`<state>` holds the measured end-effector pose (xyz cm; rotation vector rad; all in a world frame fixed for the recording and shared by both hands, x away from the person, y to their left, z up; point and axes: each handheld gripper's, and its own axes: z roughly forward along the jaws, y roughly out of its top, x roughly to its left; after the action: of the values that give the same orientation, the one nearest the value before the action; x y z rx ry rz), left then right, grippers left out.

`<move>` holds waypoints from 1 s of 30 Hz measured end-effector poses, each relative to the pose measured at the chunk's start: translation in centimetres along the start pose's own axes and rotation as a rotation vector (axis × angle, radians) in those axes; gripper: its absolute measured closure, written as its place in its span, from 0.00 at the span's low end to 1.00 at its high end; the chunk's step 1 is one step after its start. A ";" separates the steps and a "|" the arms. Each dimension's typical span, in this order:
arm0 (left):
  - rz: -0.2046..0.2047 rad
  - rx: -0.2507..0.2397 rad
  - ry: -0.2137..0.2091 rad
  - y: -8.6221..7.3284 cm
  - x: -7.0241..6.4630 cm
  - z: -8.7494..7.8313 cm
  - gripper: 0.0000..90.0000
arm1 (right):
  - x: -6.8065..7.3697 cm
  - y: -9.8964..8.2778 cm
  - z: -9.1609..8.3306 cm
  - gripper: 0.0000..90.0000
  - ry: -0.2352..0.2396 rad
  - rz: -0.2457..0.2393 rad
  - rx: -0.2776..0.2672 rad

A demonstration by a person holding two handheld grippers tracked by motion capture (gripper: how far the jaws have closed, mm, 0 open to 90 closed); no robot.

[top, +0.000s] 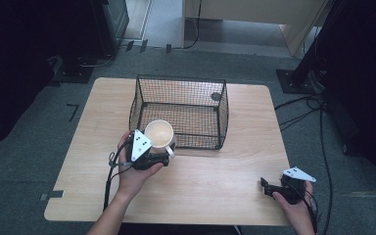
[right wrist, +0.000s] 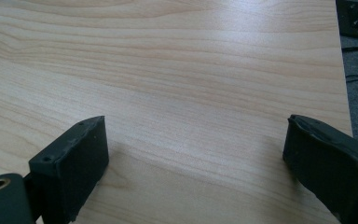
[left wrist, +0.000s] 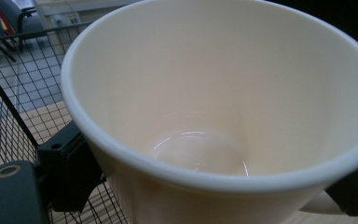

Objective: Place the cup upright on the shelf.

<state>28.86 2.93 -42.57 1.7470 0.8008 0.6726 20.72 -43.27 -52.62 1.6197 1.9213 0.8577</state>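
Your left gripper [top: 162,152] pinches the cream ceramic mug [top: 159,134] at centre frame; next, lift it over the black wire basket [top: 186,87]'s near wall. Your right gripper [top: 268,188] rests spread.

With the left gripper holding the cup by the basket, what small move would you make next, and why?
Probably lift the cup a little and carry it forward over the basket's near wall. The left gripper is shut on the cup, which sits right at that wall, not yet inside, and the basket looks empty. The right gripper rests open at the table edge.
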 end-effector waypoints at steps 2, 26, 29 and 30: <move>-0.005 -0.002 0.002 0.3 0.1 0.1 0.10 | 0.0 0.0 0.0 0.07 0.000 0.000 0.000; -0.006 -0.069 0.094 5.2 2.2 5.7 0.10 | 0.0 0.0 0.0 0.07 0.016 -0.004 -0.002; -0.008 -0.078 0.096 5.5 2.6 6.7 0.10 | 0.0 0.0 0.0 0.07 0.016 -0.003 -0.002; -0.009 -0.077 0.097 5.6 2.7 7.0 0.10 | 0.0 0.0 0.0 0.07 0.017 -0.002 -0.002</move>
<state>36.97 -0.28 -39.13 1.6506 0.8378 0.7770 20.70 -43.26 -52.61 1.6136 1.9325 0.8749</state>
